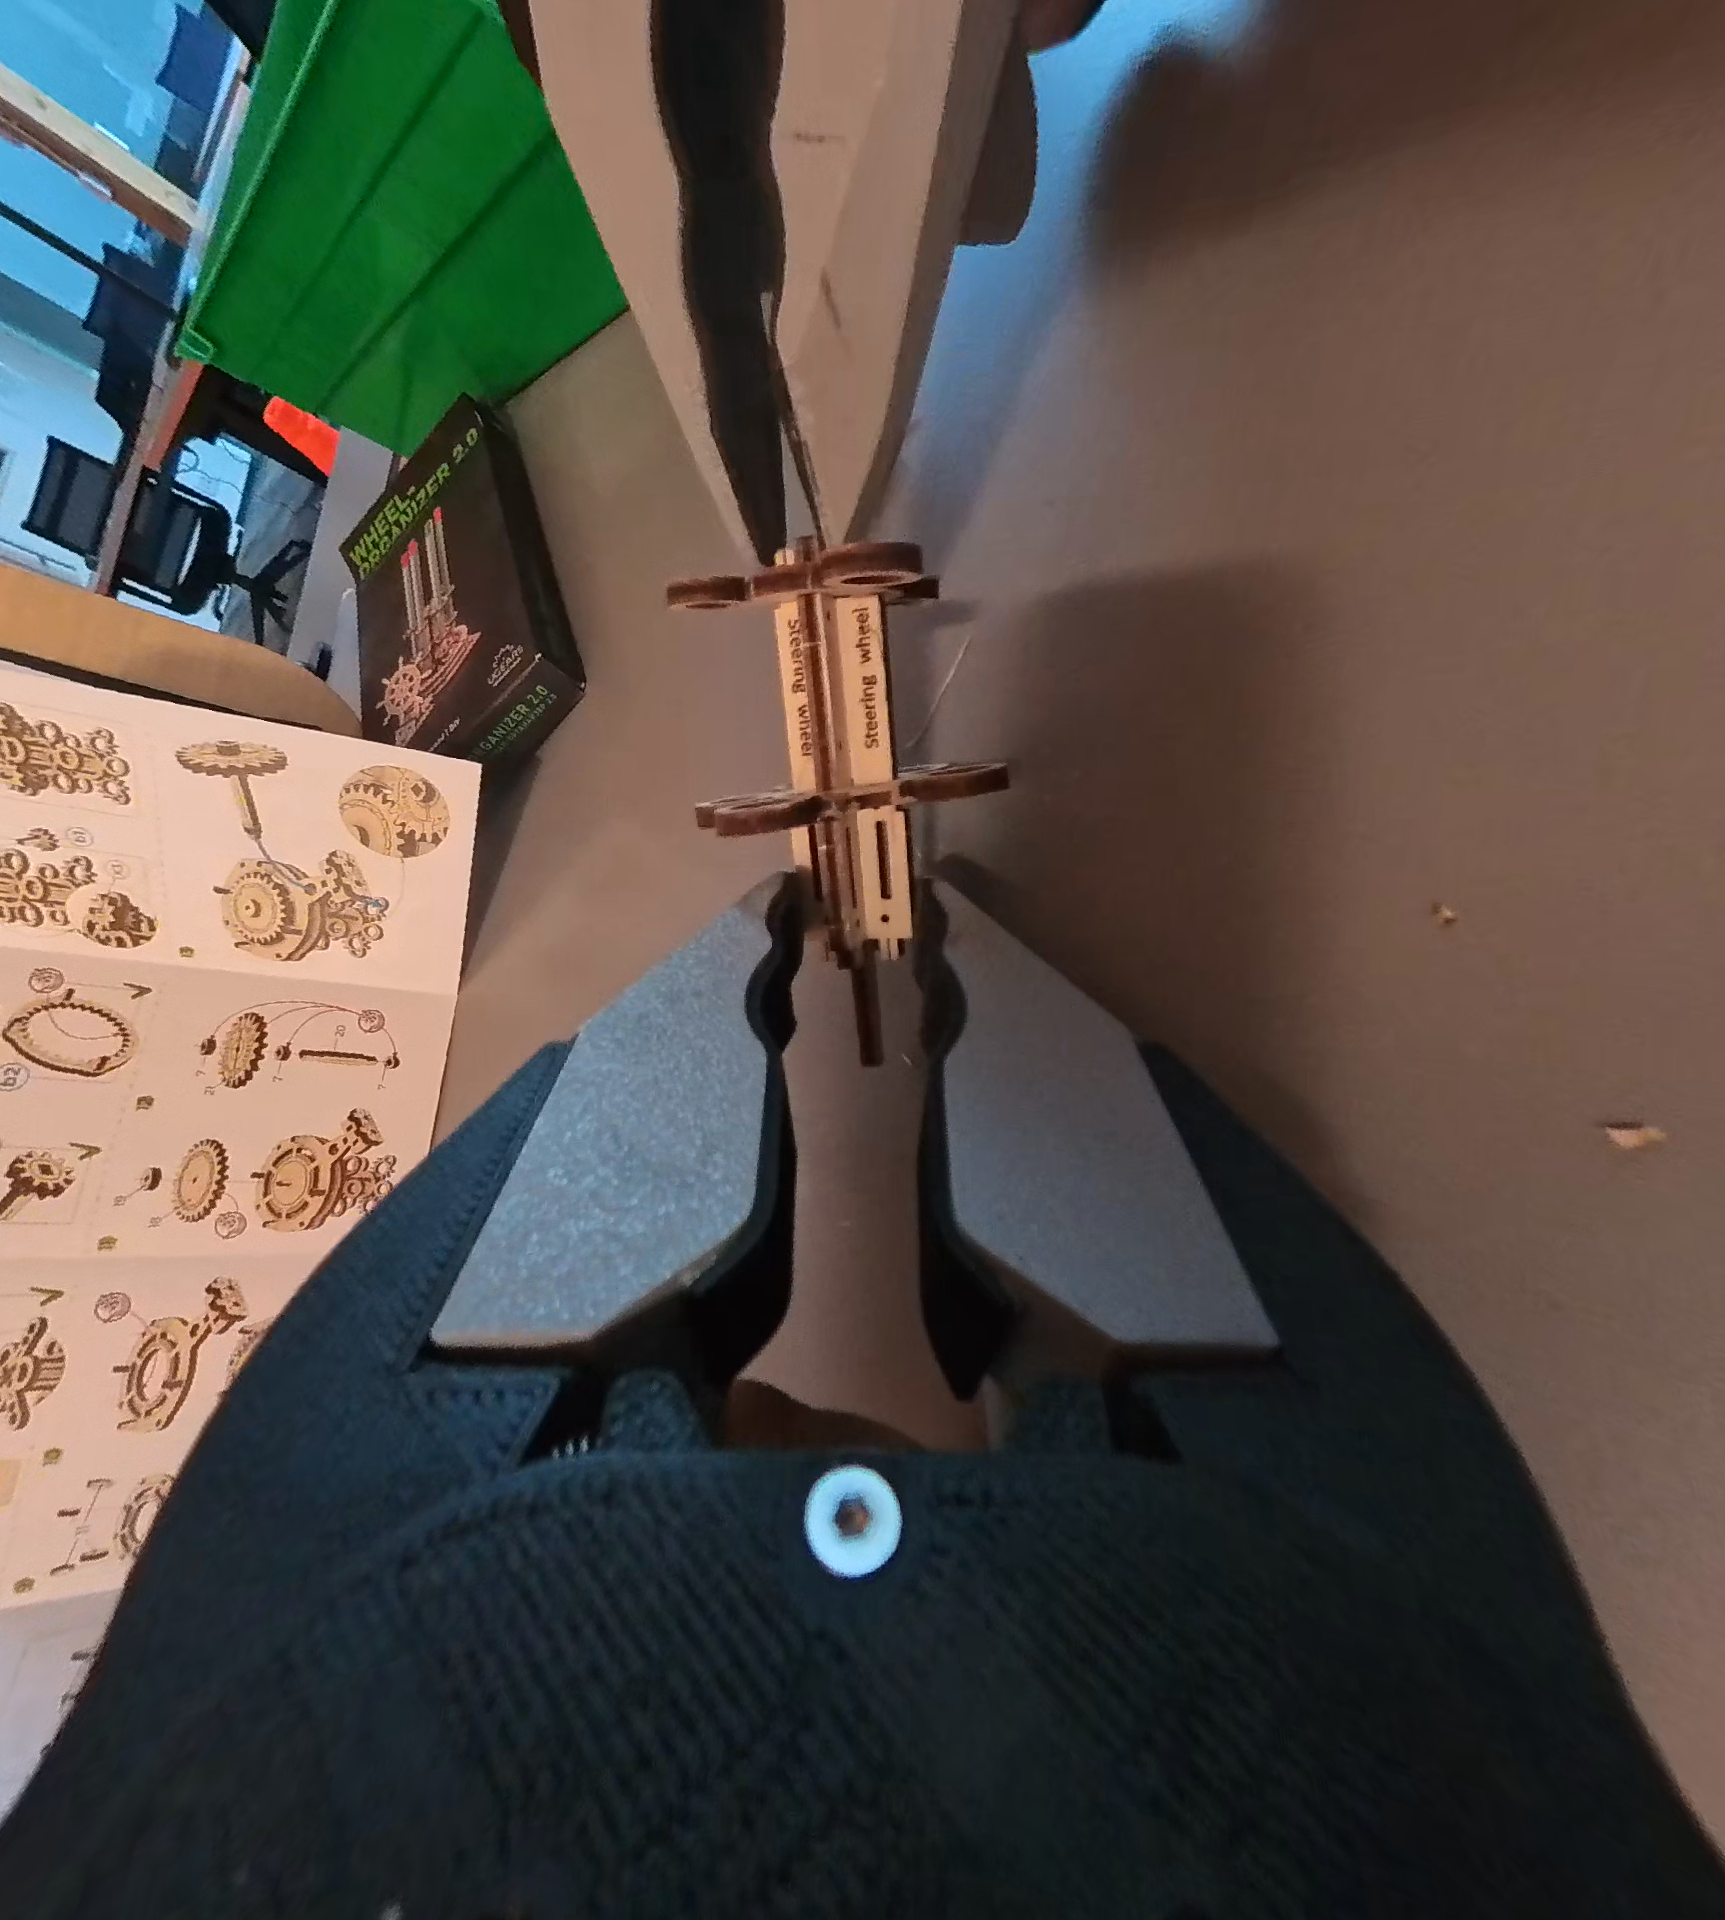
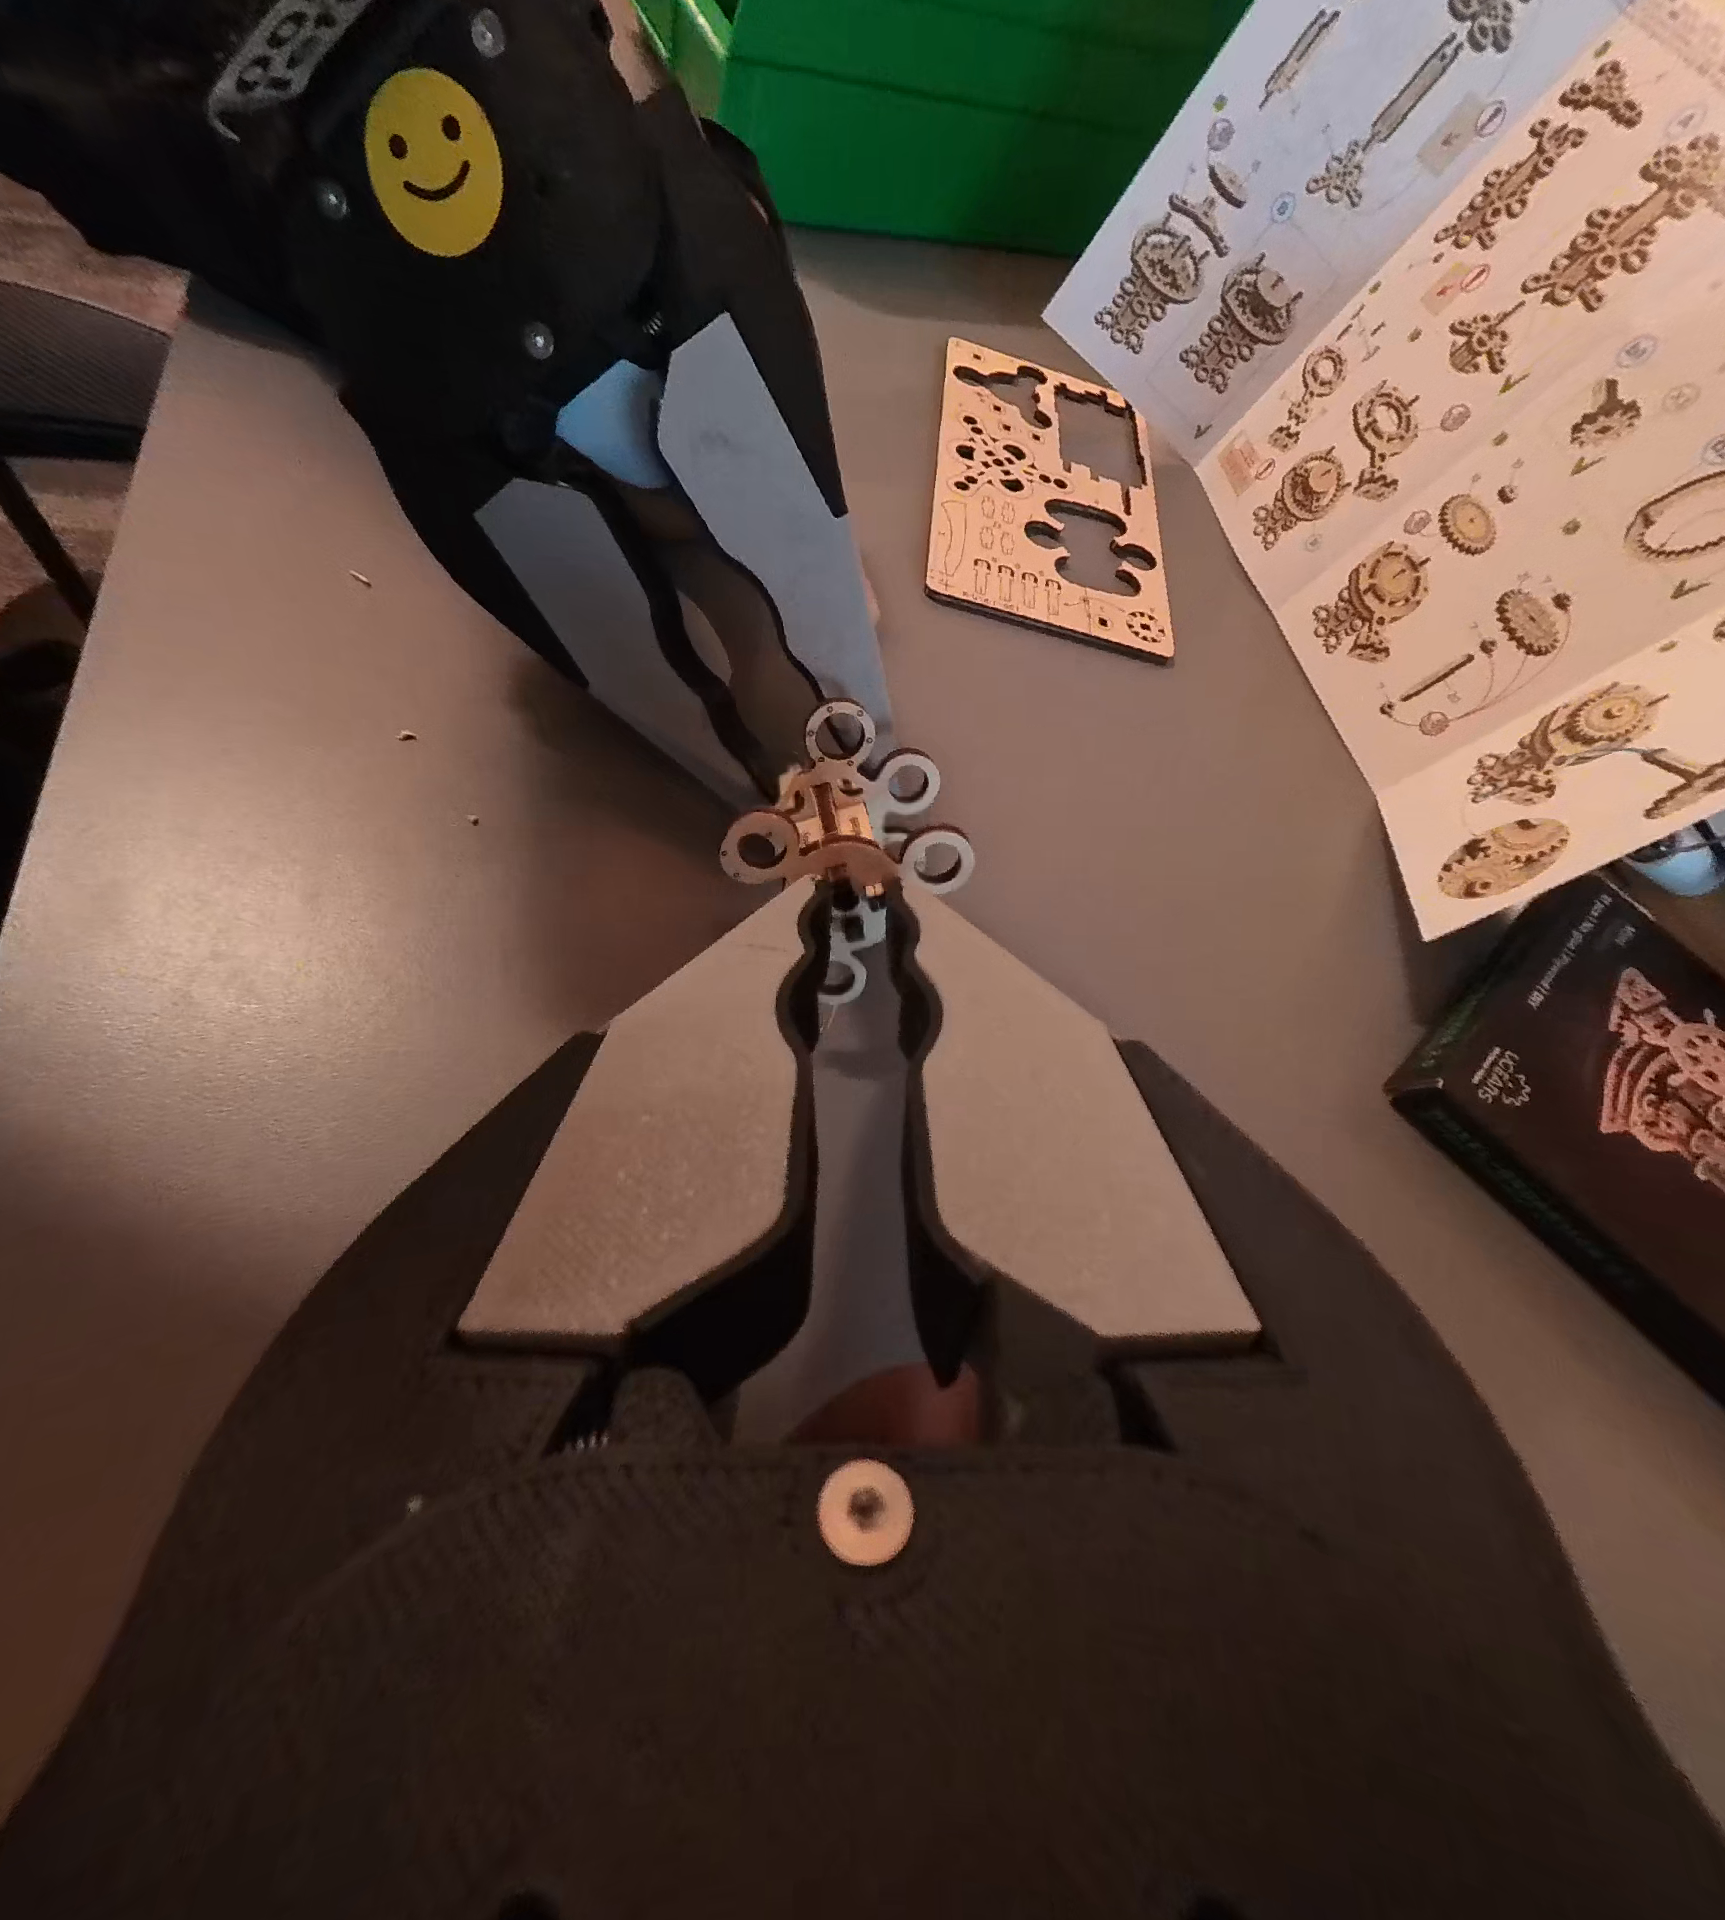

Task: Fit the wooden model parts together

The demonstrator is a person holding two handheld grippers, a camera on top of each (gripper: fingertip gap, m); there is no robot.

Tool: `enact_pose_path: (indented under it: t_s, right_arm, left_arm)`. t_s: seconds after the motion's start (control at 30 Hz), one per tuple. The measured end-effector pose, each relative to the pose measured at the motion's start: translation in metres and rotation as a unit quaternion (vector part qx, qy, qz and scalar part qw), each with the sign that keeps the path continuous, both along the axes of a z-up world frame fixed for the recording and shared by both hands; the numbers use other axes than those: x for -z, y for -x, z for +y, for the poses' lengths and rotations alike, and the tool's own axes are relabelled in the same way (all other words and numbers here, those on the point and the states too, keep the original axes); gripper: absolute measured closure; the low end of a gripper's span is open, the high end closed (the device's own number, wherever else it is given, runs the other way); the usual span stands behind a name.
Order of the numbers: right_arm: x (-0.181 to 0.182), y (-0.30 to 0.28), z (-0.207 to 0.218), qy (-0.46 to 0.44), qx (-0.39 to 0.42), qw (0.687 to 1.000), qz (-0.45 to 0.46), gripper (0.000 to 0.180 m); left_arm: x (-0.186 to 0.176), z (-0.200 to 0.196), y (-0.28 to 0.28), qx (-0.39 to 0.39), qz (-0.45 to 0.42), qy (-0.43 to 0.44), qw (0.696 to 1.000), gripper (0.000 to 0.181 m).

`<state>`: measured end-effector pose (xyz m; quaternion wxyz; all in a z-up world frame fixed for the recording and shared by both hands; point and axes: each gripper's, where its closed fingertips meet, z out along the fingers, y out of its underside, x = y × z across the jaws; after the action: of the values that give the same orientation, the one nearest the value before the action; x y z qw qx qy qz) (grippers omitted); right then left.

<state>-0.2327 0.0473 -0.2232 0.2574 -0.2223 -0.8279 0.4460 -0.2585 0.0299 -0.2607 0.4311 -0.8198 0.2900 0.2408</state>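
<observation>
The wooden model [image 1: 842, 748] hangs above the grey table [image 1: 1357, 831], gripped from both ends. It is a pale slatted column with two dark clover-shaped ring plates set across it, one near each end, and a thin dark rod poking from the near end in the left wrist view.

The left tongs [image 1: 856, 904] are nearly closed, their tips pinching the column's near end just below the closer ring plate. The right tongs [image 2: 856, 914] are likewise almost closed and clamp the opposite end, with the ring loops fanning out just beyond the tips. In the left wrist view the right tongs come down from above onto the far end; in the right wrist view the left tongs, with a yellow smiley sticker [image 2: 433, 161] on their body, reach in from the upper left.

On the table lie an instruction sheet [image 2: 1523, 468], a punched-out wooden sheet [image 2: 1045, 499] and a dark box [image 2: 1668, 1122]. A green bin [image 1: 390, 218] stands behind.
</observation>
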Motion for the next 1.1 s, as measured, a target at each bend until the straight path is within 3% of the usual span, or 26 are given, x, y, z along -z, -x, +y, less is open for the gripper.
enact_pose_path:
  t_s: [0.23, 0.47, 0.77, 1.1]
  right_arm:
    - [-0.005, -0.002, -0.006, -0.042, -0.041, 0.998, 0.025, 0.174]
    - [0.009, -0.001, 0.002, -0.166, -0.064, 0.984, -0.014, 0.175]
    - [0.007, 0.004, 0.0, -0.096, -0.065, 0.993, 0.0, 0.175]
    - [0.006, 0.006, 0.0, -0.081, -0.088, 0.993, -0.012, 0.175]
  left_arm:
    - [0.0, 0.0, -0.001, 0.005, 0.001, 0.0, 1.0, 0.163]
    - [0.0, 0.0, -0.001, 0.004, 0.009, -0.002, 1.0, 0.164]
    - [0.0, -0.001, 0.003, -0.004, 0.011, -0.002, 1.0, 0.165]
    - [0.001, -0.001, 0.004, -0.007, 0.015, -0.001, 1.0, 0.165]
